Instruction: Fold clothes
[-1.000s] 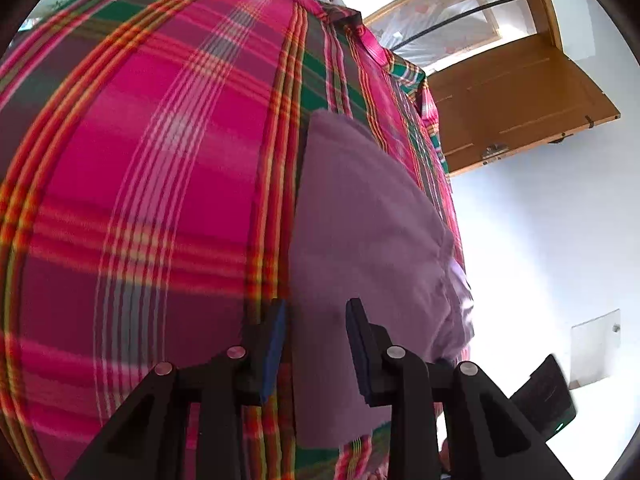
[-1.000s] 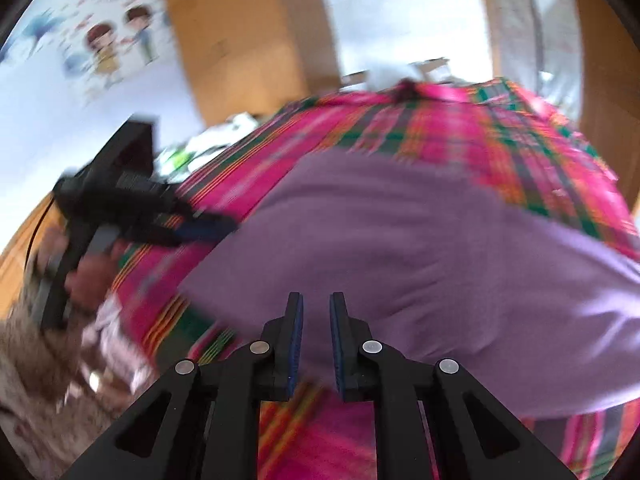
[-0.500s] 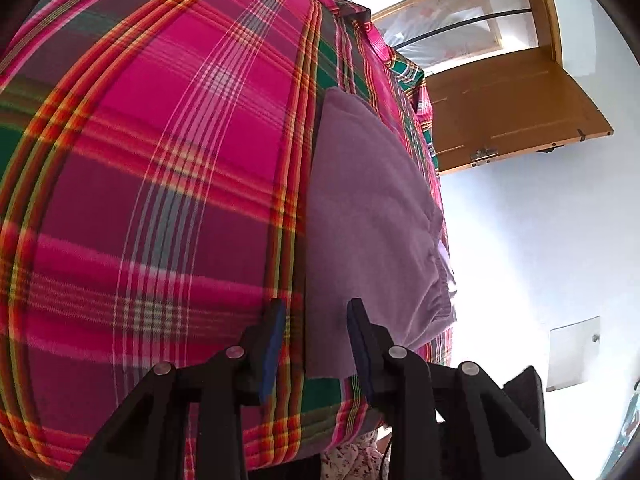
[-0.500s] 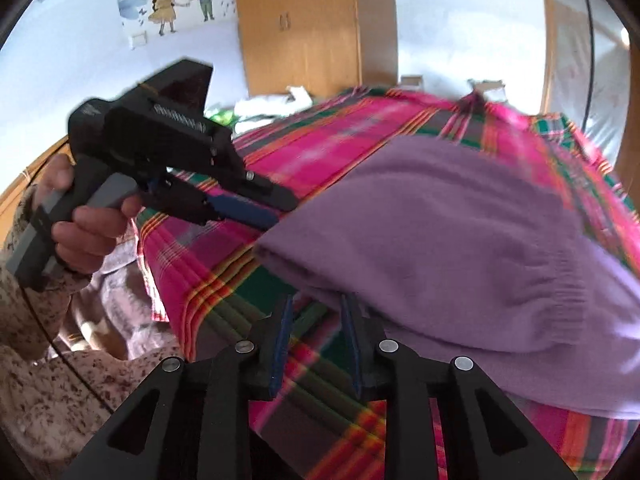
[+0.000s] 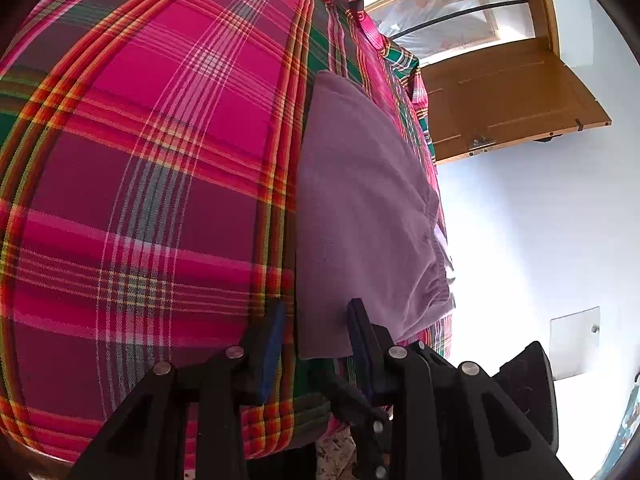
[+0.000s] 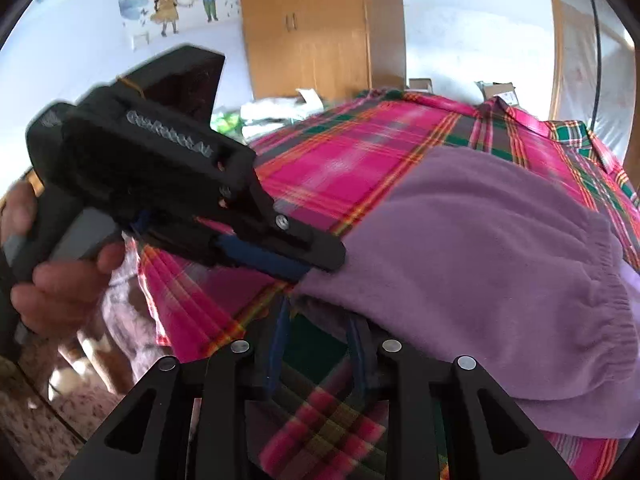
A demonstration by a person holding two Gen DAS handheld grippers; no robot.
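Observation:
A folded purple garment (image 5: 360,200) with an elastic waistband lies on a pink plaid bedspread (image 5: 160,160), near the bed's edge. My left gripper (image 5: 316,312) is open, one finger on each side of the garment's near corner. The right wrist view shows the same garment (image 6: 480,260). There the left gripper (image 6: 316,264), held by a person's hand (image 6: 60,280), has its tips at that corner. My right gripper (image 6: 318,316) is open too, low at the garment's near folded edge, with nothing pinched between its fingers.
An open wooden door (image 5: 500,96) stands beyond the bed's far corner. A wooden wardrobe (image 6: 312,28), white bags (image 6: 276,108) and cardboard boxes (image 6: 496,88) lie past the bed's far side. The bedspread (image 6: 360,152) drops off at the near edge.
The right gripper has opened from nearly shut and dropped to the garment's near edge. The left gripper slid back along the cloth to the near corner, still open.

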